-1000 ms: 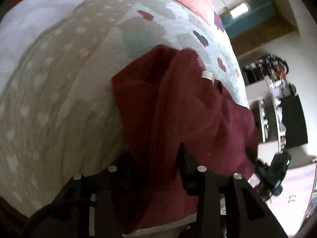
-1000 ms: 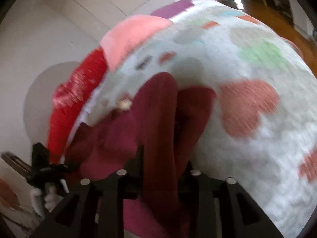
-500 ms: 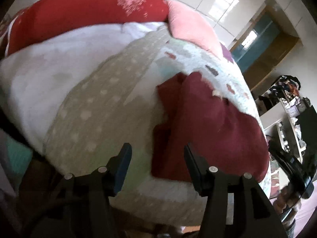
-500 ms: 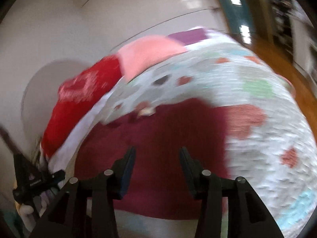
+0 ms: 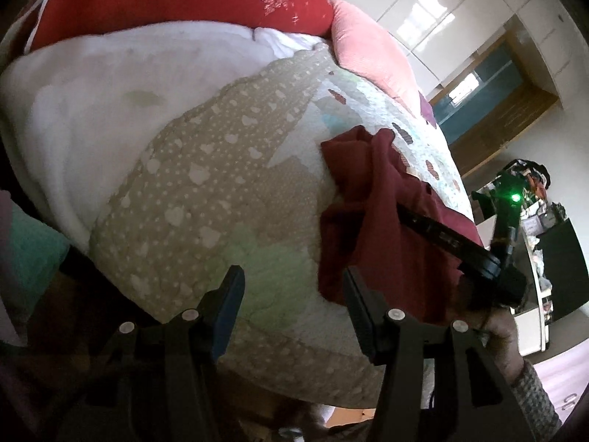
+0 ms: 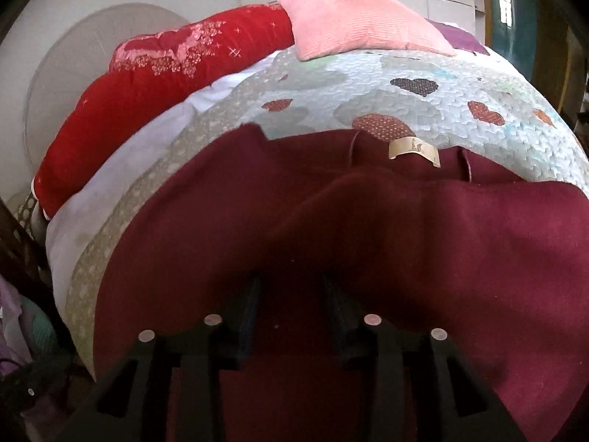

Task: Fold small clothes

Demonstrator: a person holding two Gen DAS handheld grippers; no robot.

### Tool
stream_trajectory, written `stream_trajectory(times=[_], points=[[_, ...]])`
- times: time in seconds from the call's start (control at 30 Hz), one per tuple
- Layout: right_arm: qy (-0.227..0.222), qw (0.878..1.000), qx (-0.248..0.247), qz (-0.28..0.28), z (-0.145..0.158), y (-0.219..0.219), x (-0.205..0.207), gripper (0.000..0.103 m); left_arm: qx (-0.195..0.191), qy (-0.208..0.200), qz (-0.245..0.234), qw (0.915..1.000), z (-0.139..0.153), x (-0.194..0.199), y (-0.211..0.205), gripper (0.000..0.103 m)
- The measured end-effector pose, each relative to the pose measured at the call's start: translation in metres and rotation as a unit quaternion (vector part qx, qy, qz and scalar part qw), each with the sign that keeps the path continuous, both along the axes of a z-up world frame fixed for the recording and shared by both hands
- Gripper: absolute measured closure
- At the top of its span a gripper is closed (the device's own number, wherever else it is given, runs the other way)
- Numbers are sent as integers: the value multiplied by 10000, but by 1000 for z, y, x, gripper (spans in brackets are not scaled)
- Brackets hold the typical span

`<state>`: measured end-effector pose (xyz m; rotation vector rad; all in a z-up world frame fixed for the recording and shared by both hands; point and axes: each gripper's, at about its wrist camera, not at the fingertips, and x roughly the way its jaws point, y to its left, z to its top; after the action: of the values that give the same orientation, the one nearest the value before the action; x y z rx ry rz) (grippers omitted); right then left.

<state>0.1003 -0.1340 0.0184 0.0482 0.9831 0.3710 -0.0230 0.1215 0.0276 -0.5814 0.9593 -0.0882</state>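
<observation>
Left hand-held gripper (image 5: 291, 294) released, empty above the bed (image 5: 206, 191). Right hand-held gripper (image 6: 291, 294) lifting a maroon garment (image 6: 423, 243) layer, grip unclear. Could slip, undoing the fold.

A maroon garment (image 6: 368, 239) with a beige label (image 6: 414, 150) on a pale quilt (image 6: 460, 129) patterned with red and brown hearts, beside a red pillow (image 6: 176, 84) and a pink pillow (image 6: 353, 22)

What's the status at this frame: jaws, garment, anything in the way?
Left gripper open, empty, clear of cloth. Right gripper jaws parted, low over the maroon garment, grip not confirmed. Garment lies on the quilt. Nothing obstructing.
</observation>
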Motion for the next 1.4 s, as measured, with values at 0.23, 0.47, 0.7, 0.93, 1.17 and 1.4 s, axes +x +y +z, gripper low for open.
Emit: stream_trajectory(times=[0.23,0.47,0.7,0.93,1.17,1.4], points=[[260,9992,248,188,36,-1,5,55,-491,-45,-309,9983,-9,15,-17,49],[653,9937,571,708,49,47,26,27,-758,2,-422,9962,-33,46,-49,48],[791,9850,-859,1267,21,124,48,19,-908,-46,-404,9950,-34,43,-52,74],[427,9563,-2503,1448,-7,152,37,32,-978,10,-324,9947,-26,24,-50,74],[-353,9834,-1356,1149,45,84,8,75,-910,-252,-253,9952,8,-12,-41,74],[-768,9952,-123,600,89,-44,-7,76,-586,-116,-586,9965,17,-6,-77,72]])
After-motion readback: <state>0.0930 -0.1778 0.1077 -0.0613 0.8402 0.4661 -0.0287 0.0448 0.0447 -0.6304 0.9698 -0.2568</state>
